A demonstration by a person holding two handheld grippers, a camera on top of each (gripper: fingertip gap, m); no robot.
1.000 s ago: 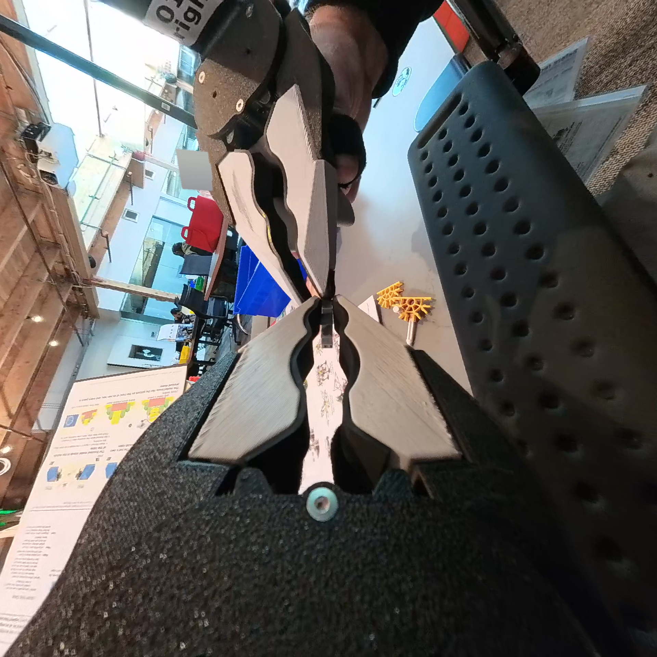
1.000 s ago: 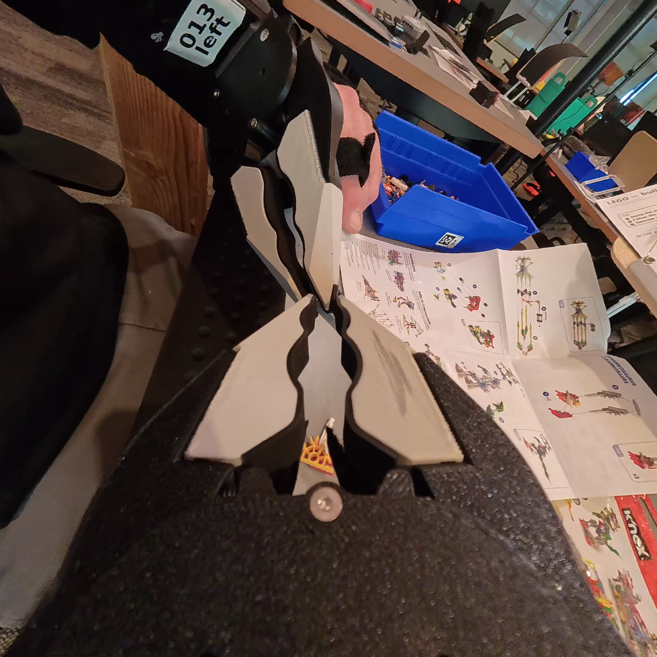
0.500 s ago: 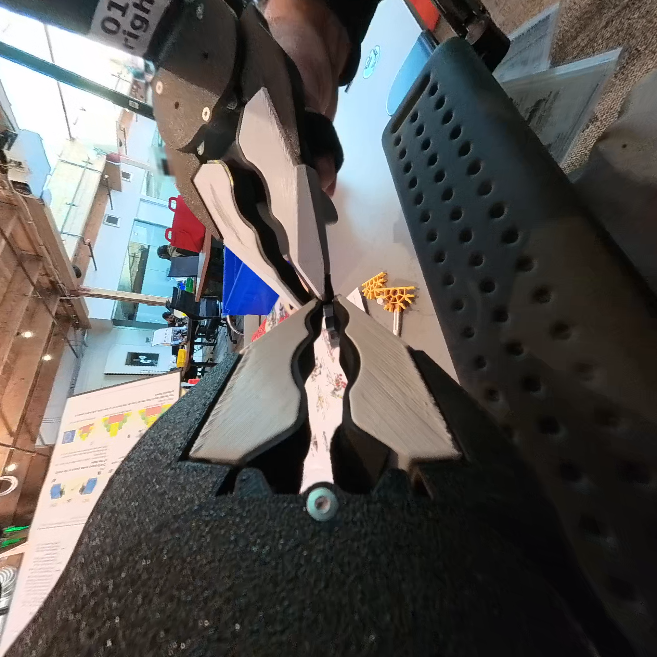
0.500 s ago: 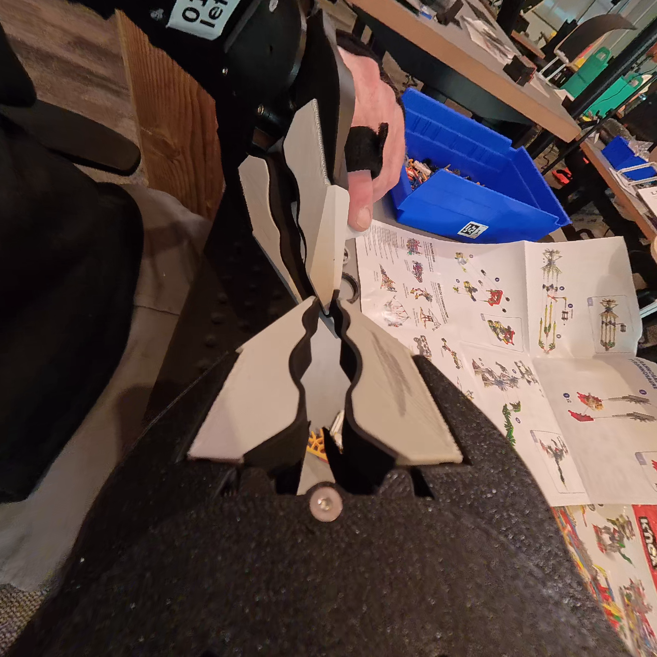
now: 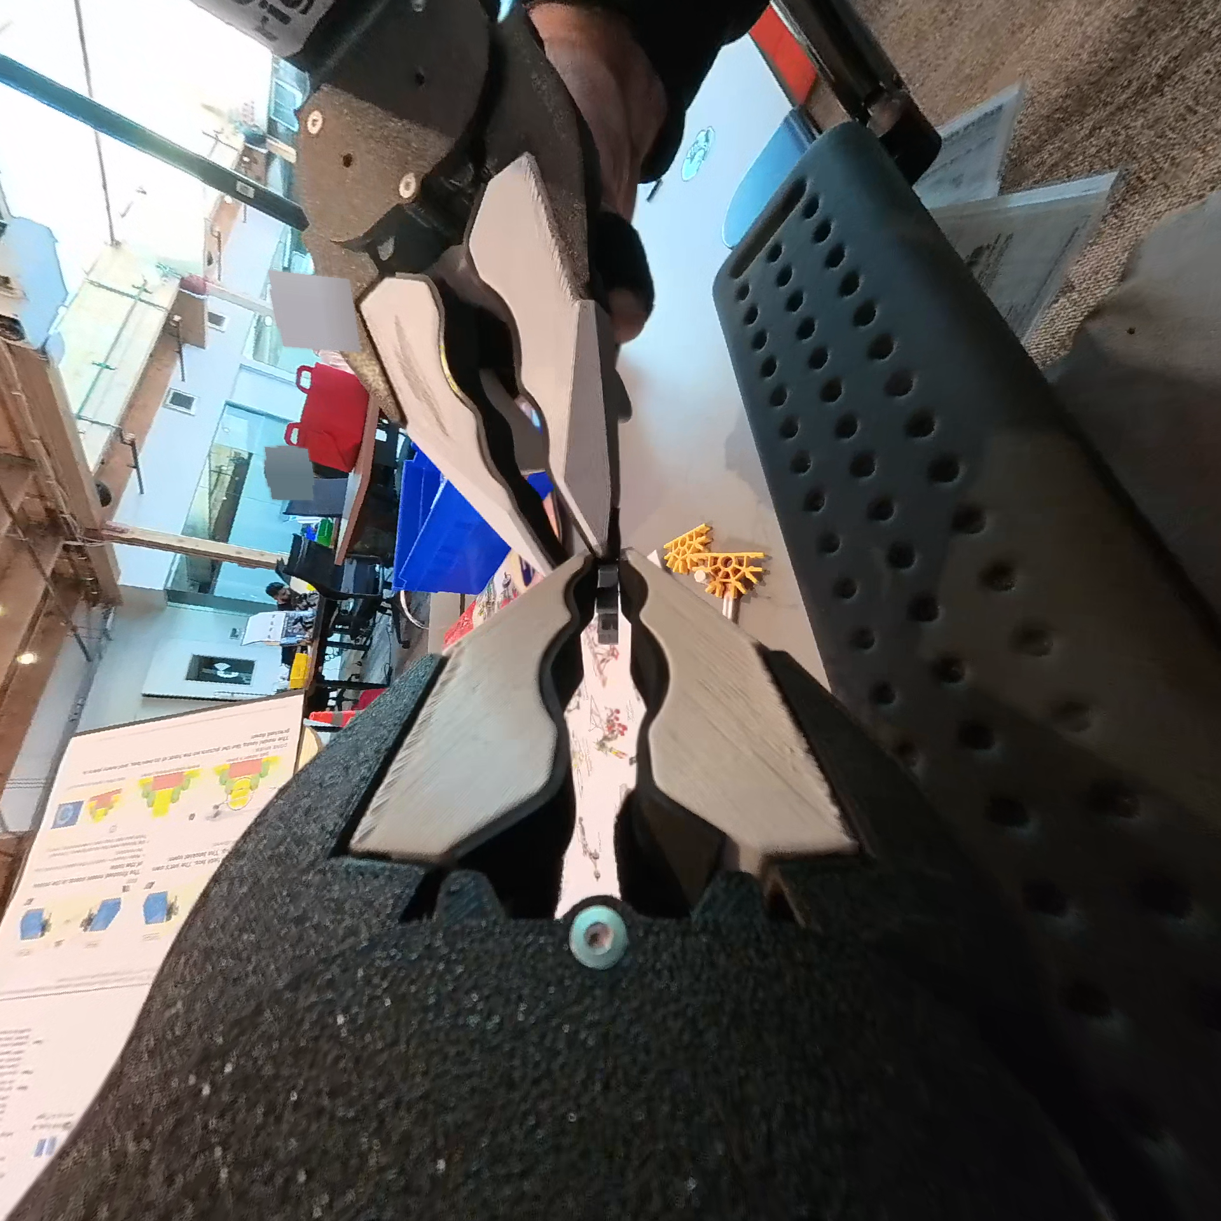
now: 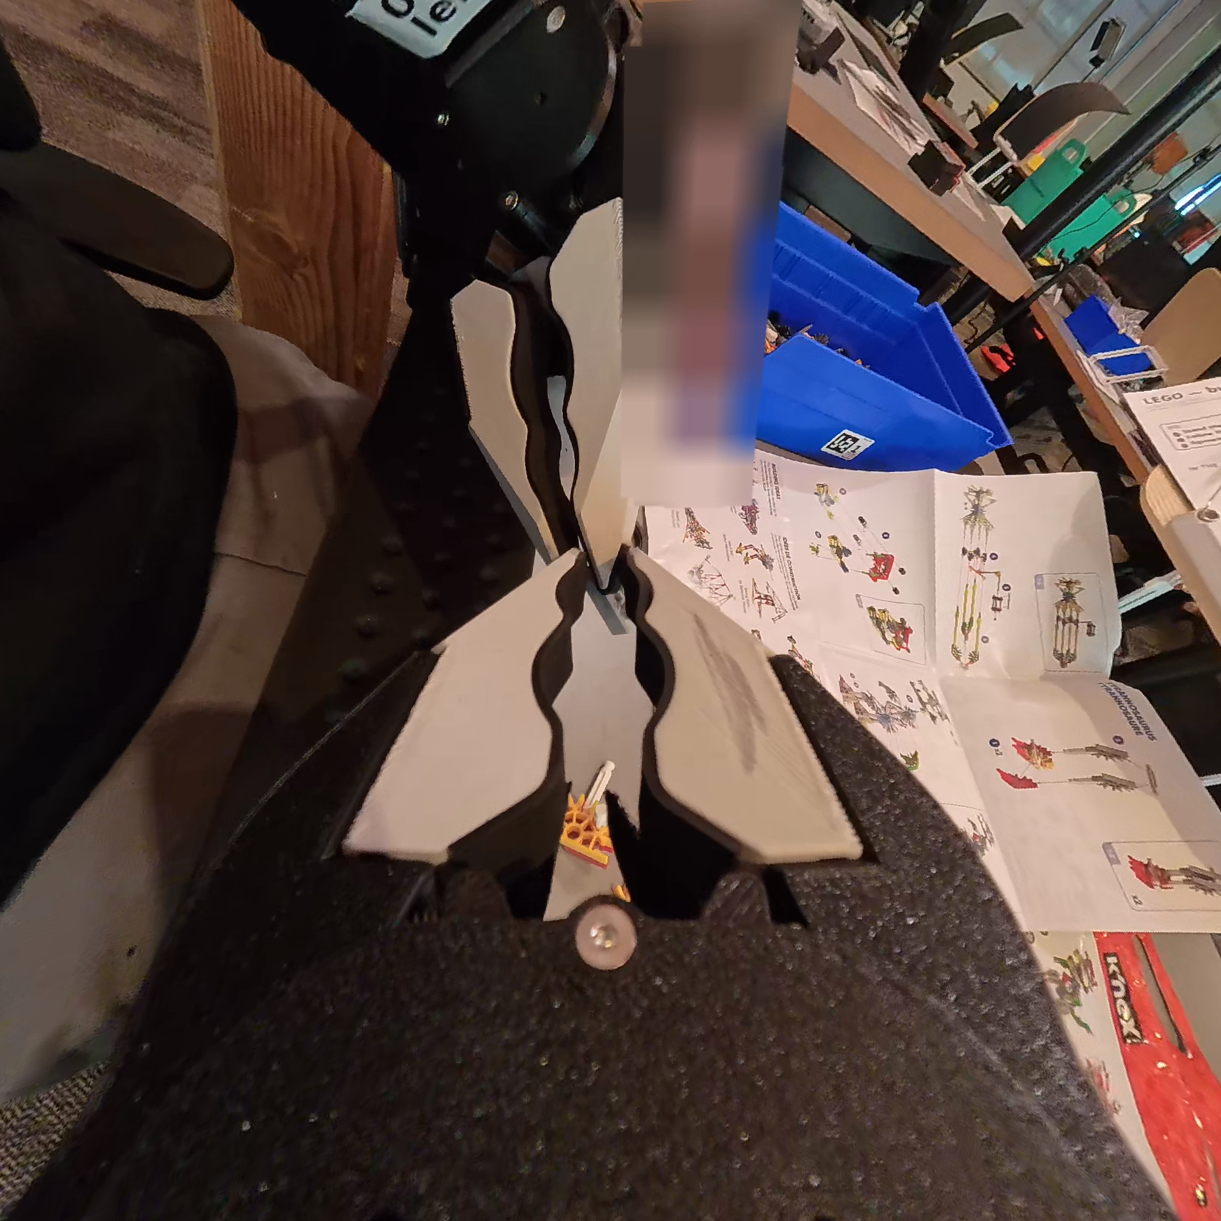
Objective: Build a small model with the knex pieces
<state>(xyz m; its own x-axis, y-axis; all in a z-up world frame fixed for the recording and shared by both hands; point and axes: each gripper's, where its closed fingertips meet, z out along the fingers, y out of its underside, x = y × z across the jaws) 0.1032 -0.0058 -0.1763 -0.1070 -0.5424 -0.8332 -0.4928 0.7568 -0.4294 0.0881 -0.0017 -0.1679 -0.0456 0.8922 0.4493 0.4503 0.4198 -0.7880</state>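
My two grippers meet tip to tip above the table. In the left wrist view my left gripper (image 5: pixel 606 576) is shut on a small dark grey piece (image 5: pixel 606 604), and the right gripper (image 5: pixel 596 538) comes down from above onto it. In the right wrist view my right gripper (image 6: pixel 604 580) is shut on a small grey piece (image 6: pixel 612 611), with the left gripper (image 6: pixel 590 552) pressed against it from above. I cannot tell whether this is one piece or two joined pieces. Yellow connectors with a white rod (image 5: pixel 717 567) lie on the table beyond; they also show between my right fingers (image 6: pixel 585 834).
A black perforated chair back (image 5: pixel 958 528) stands close on the right of the left view. A white instruction sheet (image 6: pixel 958 628) lies on the table, with a blue bin (image 6: pixel 859 390) of parts behind it and a red box (image 6: pixel 1163 1090) in front. A wooden panel (image 6: pixel 297 198) is at far left. Less than 4 cm separates the two grippers' tips.
The grippers stay tip to tip and have shifted slightly together. In the right wrist view a grey piece now shows between my fingertips, and the left gripper stands more upright.
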